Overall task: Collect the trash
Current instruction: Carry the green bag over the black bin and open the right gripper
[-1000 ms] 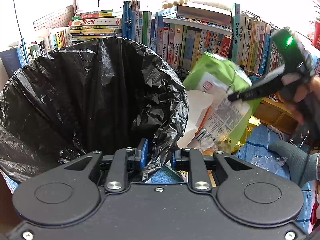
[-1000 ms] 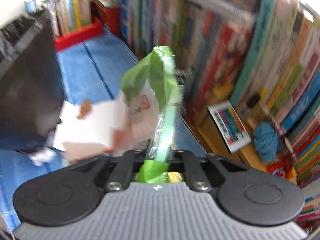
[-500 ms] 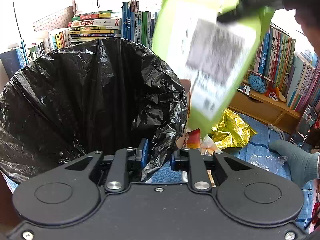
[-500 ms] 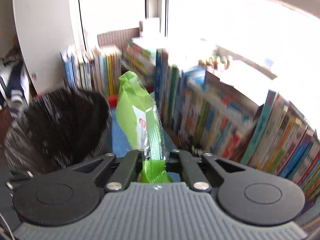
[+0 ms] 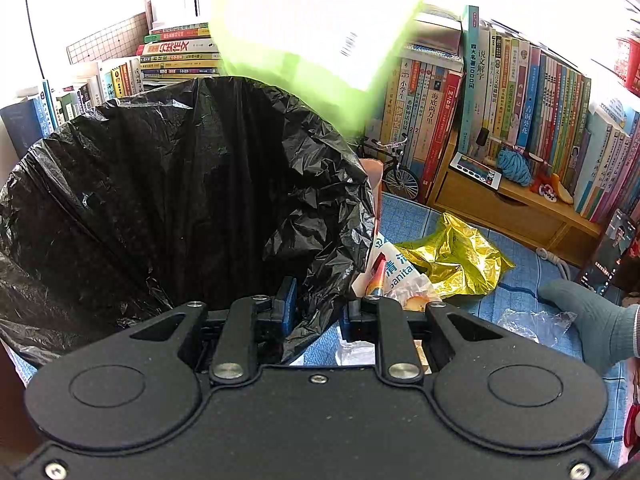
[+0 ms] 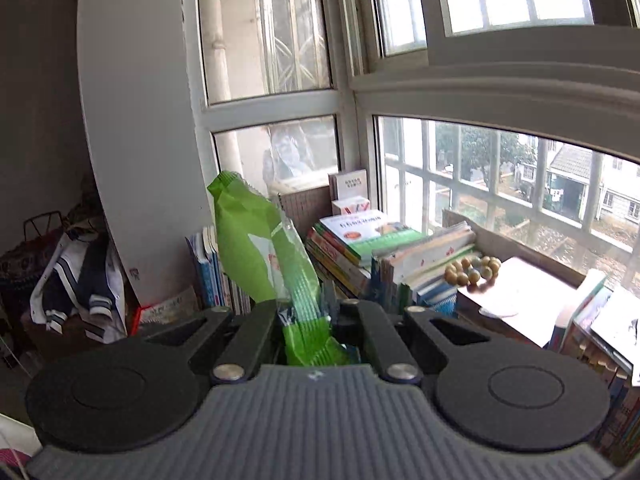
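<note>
A black trash bag [image 5: 172, 208] hangs wide open, and my left gripper [image 5: 316, 308] is shut on its near rim. High over the bag's far rim hangs a green snack wrapper [image 5: 320, 40], blurred in the left wrist view. In the right wrist view that green snack wrapper [image 6: 260, 248] stands up between the fingers of my right gripper [image 6: 310, 316], which is shut on its lower end. More trash lies on the blue mat to the right of the bag: a crumpled gold foil bag [image 5: 456, 256], a white printed packet [image 5: 394, 270] and a clear plastic scrap [image 5: 532, 320].
Bookshelves [image 5: 520, 104] packed with books ring the far side, with a low wooden shelf [image 5: 504, 204] and a model bicycle [image 5: 394, 168]. A person's grey-socked foot [image 5: 592, 320] rests on the mat at right. Windows [image 6: 480, 180] fill the right wrist view.
My right gripper has lifted the green wrapper from the mat beside the bag up and leftward, over the bag's rim. The left gripper and the bag have stayed put.
</note>
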Motion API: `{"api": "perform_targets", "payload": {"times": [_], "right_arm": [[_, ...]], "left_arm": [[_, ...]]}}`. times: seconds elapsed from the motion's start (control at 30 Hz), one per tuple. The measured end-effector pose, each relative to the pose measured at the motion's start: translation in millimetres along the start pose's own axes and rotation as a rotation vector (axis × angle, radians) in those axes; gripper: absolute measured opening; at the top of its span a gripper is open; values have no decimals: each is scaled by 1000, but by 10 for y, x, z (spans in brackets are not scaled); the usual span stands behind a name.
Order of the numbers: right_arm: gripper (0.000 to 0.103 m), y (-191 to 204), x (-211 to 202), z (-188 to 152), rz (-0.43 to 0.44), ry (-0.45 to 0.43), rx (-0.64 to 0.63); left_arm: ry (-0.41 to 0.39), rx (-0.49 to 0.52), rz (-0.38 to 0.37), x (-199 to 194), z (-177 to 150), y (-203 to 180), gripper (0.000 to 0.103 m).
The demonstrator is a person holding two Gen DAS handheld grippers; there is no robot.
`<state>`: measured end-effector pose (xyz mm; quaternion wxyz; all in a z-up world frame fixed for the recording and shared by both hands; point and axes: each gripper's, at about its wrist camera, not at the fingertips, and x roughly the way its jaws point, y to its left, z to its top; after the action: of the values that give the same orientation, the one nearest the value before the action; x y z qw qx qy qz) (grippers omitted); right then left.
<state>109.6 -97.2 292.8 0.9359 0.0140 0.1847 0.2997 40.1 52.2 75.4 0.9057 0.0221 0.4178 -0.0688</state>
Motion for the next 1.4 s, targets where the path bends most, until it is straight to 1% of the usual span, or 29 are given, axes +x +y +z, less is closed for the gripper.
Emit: {"api": "perform_targets", "payload": {"times": [0.1,0.2,0.33,0.43,0.5,0.63,0.73,0.83,1.03,1.13,1.23,1.4], "right_arm": [[4,89,-57,100,57,-31,17],[4,175,-74,115,104,-48,25],[4,219,-77,140,142,-78,41],[4,221,-161,203,163,-109,48],[4,240,-156,203,177,-95,42],[4,303,15,34,200,-22,19],[4,337,231,-169,207,54,22],[4,363,507,-428,200,154,22],[4,324,1143,-916,187,359,78],[4,326,1356,-1101,191,441,88],[4,357,1462,-1243,200,492,74],[5,416,1527,-1372,213,540,41]], "left_arm": [[0,-5,0,-8,-5,1,20],[-2,-8,0,-24,-12,8,20],[-5,-11,-4,-47,-32,22,20],[-5,-15,-10,-60,-44,42,21],[-4,-16,-12,-70,-46,55,21],[-4,-17,-12,-73,-43,61,21],[-3,-12,-11,-65,-41,53,21],[-4,-8,-9,-59,-44,41,21],[-4,-8,-9,-59,-40,37,21],[-3,-7,-11,-56,-41,31,21],[-3,-7,-13,-53,-44,38,21],[-3,-6,-16,-61,-53,48,21]]}}
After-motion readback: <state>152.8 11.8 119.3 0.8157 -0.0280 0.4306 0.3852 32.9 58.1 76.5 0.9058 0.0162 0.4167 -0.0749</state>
